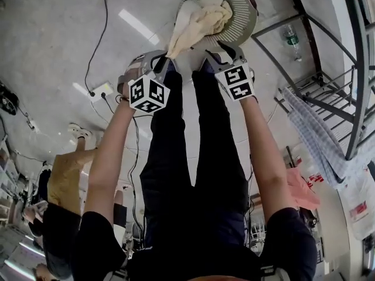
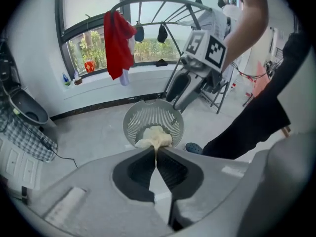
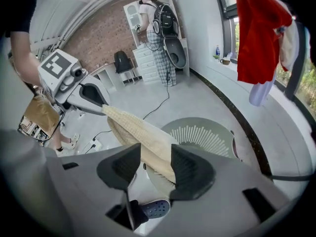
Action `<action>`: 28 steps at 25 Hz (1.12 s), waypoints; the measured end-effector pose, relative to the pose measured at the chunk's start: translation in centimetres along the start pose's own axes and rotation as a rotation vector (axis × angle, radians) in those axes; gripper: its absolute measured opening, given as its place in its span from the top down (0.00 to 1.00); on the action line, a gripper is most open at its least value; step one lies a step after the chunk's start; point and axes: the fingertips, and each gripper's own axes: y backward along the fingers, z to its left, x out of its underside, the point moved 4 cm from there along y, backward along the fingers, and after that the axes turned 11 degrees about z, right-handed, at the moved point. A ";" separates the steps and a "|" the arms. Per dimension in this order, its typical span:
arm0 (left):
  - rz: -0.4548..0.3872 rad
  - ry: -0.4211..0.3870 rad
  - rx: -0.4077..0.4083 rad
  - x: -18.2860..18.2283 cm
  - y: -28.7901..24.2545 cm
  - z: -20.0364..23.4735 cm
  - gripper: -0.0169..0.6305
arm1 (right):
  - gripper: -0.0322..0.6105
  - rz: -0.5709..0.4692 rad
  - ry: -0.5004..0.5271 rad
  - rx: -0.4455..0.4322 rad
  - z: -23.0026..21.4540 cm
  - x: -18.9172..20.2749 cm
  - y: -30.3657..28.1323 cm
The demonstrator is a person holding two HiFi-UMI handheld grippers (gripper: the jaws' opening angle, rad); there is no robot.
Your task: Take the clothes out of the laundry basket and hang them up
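The pale floor (image 1: pixel 58 40) fills most of the head view, with the person's dark-trousered legs (image 1: pixel 193 157) down its middle. A metal drying rack (image 1: pixel 357 98) stands at the right and carries a blue-checked cloth (image 1: pixel 316 133). In the left gripper view a red garment (image 2: pixel 117 43) hangs from the rack's arched top by the window.

The round grey laundry basket (image 1: pixel 243 10) sits on the floor just beyond the person's feet. A cream waffle-textured cloth (image 1: pixel 199 19) rises out of it, one end bunched in the basket and the other lifted toward the left.

The left gripper (image 2: pixel 156 149) has its jaws pinched together on the top edge of the cloth and holds it up above the basket. The right gripper (image 3: pixel 155 149) stands with its jaws apart. The cloth runs down between them and lies against one pad, with a gap on the other side, so it is not clamped there.

Each gripper carries a marker cube (image 1: pixel 148 94) printed with black-and-white square patterns, which hold no letters.

White bags (image 1: pixel 357 206) under the rack bear red print too small to read. A water bottle (image 1: pixel 291 38) stands by the rack's foot, its label unreadable. A white power strip (image 1: pixel 102 91) lies on the floor at the left with a black cable running from it. A blue clog (image 3: pixel 157 209) shows below the right gripper's jaws.
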 end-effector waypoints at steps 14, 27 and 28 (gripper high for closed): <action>-0.086 -0.074 -0.048 -13.9 25.1 1.7 0.93 | 0.66 -0.166 0.130 -0.042 3.9 -8.4 17.1; -0.146 -0.134 -0.064 -19.3 41.3 1.2 0.93 | 0.82 -0.387 0.238 0.081 9.6 -17.1 28.6; -0.155 -0.139 -0.065 -19.4 42.4 1.2 0.93 | 0.84 -0.382 0.226 0.106 9.4 -17.4 28.9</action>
